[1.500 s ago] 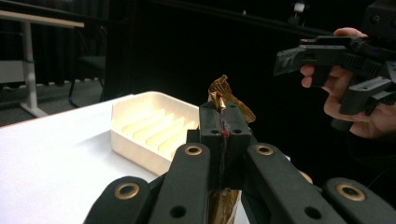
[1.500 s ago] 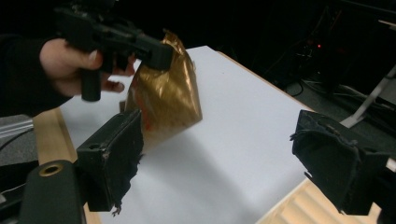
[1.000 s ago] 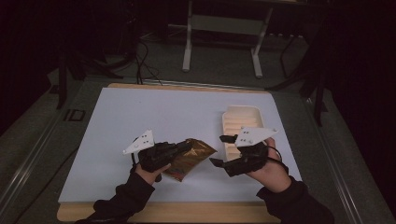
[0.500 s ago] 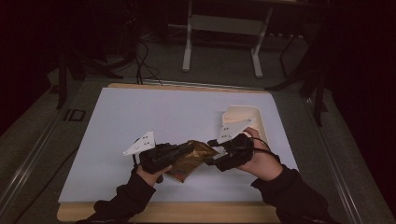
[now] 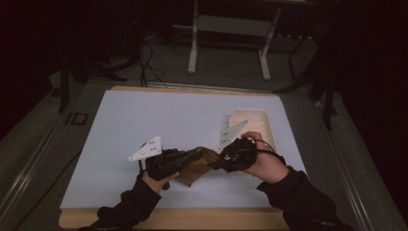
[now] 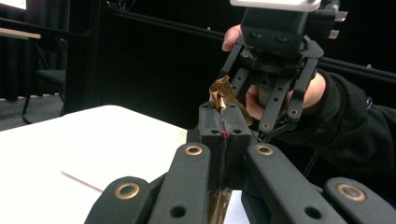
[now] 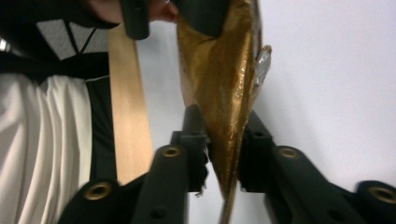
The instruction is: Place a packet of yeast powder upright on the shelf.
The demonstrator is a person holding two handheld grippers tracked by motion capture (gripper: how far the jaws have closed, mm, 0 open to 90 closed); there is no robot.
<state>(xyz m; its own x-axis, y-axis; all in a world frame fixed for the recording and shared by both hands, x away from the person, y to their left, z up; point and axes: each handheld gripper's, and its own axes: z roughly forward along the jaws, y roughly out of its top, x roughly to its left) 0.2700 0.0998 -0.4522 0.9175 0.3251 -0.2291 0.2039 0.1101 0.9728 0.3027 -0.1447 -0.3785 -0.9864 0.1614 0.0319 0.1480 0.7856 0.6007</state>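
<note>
The gold foil wrapper [image 5: 199, 161] hangs just above the white table [image 5: 144, 120], its long axis from 8 to 2 o'clock, the left gripper [image 5: 195, 156] clamped on its 8 o'clock end and the right gripper [image 5: 222, 162] closing around its 2 o'clock end.

A pale ridged tray [image 5: 257, 121] lies near the far right corner of the white tabletop [image 5: 144, 120], whose near edge shows a bare wooden strip [image 5: 192, 219].
</note>
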